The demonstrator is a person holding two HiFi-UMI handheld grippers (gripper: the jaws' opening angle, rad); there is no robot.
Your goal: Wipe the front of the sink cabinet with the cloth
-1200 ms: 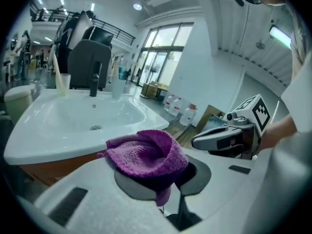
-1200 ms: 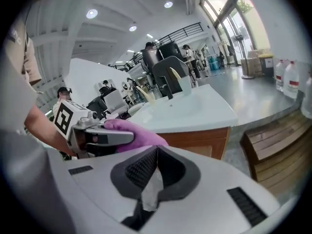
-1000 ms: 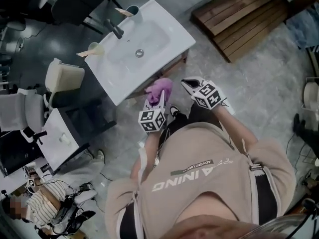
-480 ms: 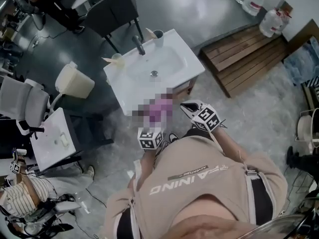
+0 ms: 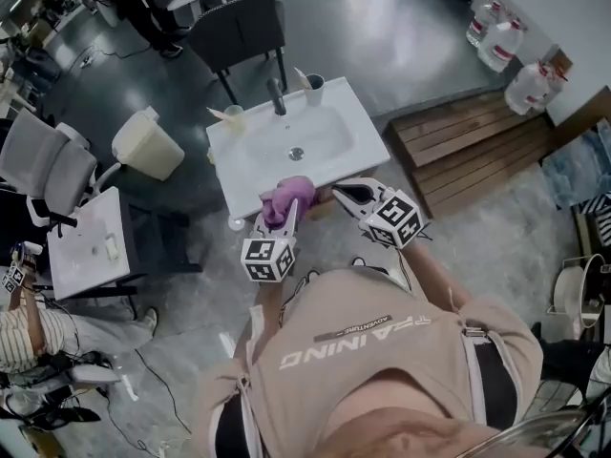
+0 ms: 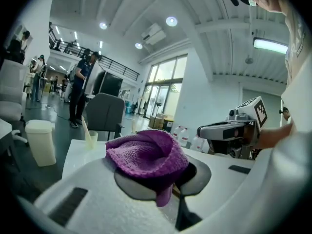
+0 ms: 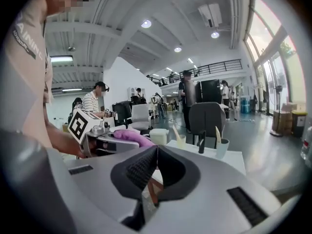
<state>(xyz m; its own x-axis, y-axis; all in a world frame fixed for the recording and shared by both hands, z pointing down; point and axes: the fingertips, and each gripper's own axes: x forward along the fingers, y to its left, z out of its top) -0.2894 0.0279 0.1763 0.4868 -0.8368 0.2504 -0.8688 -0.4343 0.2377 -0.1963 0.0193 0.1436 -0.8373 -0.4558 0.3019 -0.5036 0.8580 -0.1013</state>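
Note:
A purple cloth (image 5: 286, 198) is bunched in my left gripper (image 5: 277, 219), whose jaws are shut on it; in the left gripper view the cloth (image 6: 148, 155) fills the space between the jaws. The cloth sits at the front edge of the white sink cabinet (image 5: 239, 187), just over its front face. My right gripper (image 5: 349, 197) hovers to the right of the cloth by the same front edge, jaws shut with nothing in them (image 7: 155, 162). The sink basin has a black tap (image 5: 277, 94) at the back.
Two cups (image 5: 313, 86) (image 5: 229, 114) stand on the sink's back corners. A cream bin (image 5: 148, 144) sits left of the sink, a dark chair (image 5: 239, 29) behind it, a wooden platform (image 5: 468, 141) to the right, and a white desk (image 5: 86, 251) at left. People are around.
The head view has shifted, so the sink now lies further ahead and more squarely. Both grippers stayed close together by its front edge, with the cloth still held in the left one.

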